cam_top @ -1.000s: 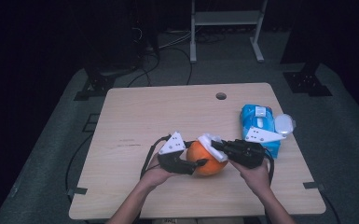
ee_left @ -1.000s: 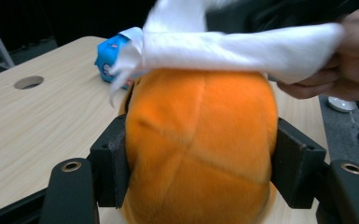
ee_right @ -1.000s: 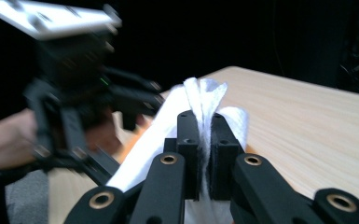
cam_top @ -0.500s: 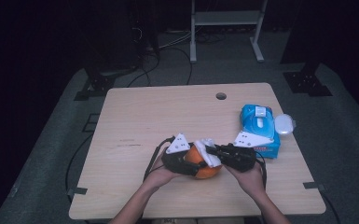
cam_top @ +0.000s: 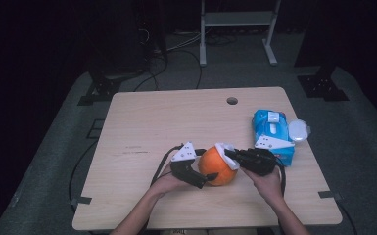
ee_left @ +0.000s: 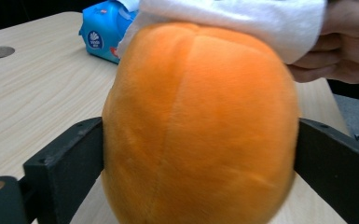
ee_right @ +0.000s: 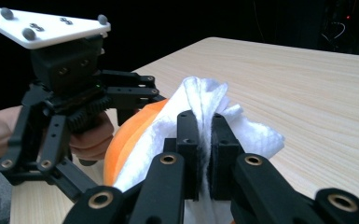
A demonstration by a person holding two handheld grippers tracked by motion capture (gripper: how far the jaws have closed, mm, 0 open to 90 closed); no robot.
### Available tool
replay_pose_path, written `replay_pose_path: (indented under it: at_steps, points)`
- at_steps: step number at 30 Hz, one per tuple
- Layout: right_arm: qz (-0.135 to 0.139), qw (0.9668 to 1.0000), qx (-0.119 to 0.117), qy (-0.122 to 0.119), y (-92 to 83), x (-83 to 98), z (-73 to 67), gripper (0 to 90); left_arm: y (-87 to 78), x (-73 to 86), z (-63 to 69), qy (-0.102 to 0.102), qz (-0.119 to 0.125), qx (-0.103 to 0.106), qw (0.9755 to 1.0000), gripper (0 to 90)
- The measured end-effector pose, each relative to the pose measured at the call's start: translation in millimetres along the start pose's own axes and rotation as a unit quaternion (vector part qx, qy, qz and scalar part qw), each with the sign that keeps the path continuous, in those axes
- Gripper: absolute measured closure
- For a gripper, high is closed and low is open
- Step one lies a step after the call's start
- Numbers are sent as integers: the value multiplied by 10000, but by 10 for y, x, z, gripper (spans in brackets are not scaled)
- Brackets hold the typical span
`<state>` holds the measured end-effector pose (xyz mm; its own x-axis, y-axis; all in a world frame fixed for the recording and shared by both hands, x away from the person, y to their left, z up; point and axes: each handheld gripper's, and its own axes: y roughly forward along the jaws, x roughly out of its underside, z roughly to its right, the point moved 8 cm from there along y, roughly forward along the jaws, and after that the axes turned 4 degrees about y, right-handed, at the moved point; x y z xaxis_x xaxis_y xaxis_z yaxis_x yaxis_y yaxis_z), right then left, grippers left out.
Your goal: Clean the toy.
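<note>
Left tongs (cam_top: 210, 174) just spreading wide astride orange plush ball (cam_top: 217, 165), right tongs (ee_right: 204, 140) pinching white cloth (ee_right: 200, 100), ball's underside hidden.

A light wooden table (cam_top: 142, 127) with a round hole (cam_top: 232, 100) near its far edge is seen. An orange plush ball (cam_top: 215, 166) and a blue wipes pack (cam_top: 269, 129) are rested on it.

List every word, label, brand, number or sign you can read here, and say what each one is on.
None can be read for certain.
Blue wipes pack: a round white logo with a line of lettering under it, too small to read.
The same pack from the high view: a white label, too blurred to read.
Table: a faint line of print, too small to read.
</note>
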<state>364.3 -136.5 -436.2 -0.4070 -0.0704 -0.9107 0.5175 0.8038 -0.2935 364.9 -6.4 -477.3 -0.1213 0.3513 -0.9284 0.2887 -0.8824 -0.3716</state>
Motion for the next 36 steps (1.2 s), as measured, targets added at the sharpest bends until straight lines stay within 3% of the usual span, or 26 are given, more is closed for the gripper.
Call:
replay_pose_path:
  at_steps: [3, 7, 8, 11, 14, 16, 19, 27, 32, 36]
  points:
    - [-13, 10000, 40, -39, -15, -5, -10, 842, 13, -12, 28, 64, 9, -46, 10000, 69]
    - [96, 9999, 78, -89, -52, -58, -23, 842, -99, -135, 62, 201, -54, -240, 9995, 239]
    - [144, 9998, 78, -107, -69, -87, -32, 842, -141, -188, 71, 255, -21, -290, 9993, 251]
    - [291, 9995, 2, -87, -114, -161, -53, 841, -275, -331, 95, 145, 79, -123, 9998, 260]
    - [223, 9997, 20, -86, -84, -129, -35, 841, -309, -299, 72, 216, -125, -198, 9995, 262]
    - [95, 9999, 32, -55, -31, -60, -16, 842, -267, -191, 50, 95, -260, -169, 9995, 262]
    - [7, 10000, 0, -38, 28, 21, -33, 843, -270, -131, 5, -90, -198, -108, 9997, 262]
    - [-6, 9979, -110, -642, 73, -32, -335, 842, -238, -96, -40, -497, -126, -321, 9982, 233]
    - [-124, 9937, 17, -1115, 120, -23, -447, 842, -181, -75, 33, -328, -144, -272, 9990, 224]
    - [-29, 9946, 148, -1023, 98, -46, -366, 842, -173, -67, 98, -84, -247, -149, 9995, 228]
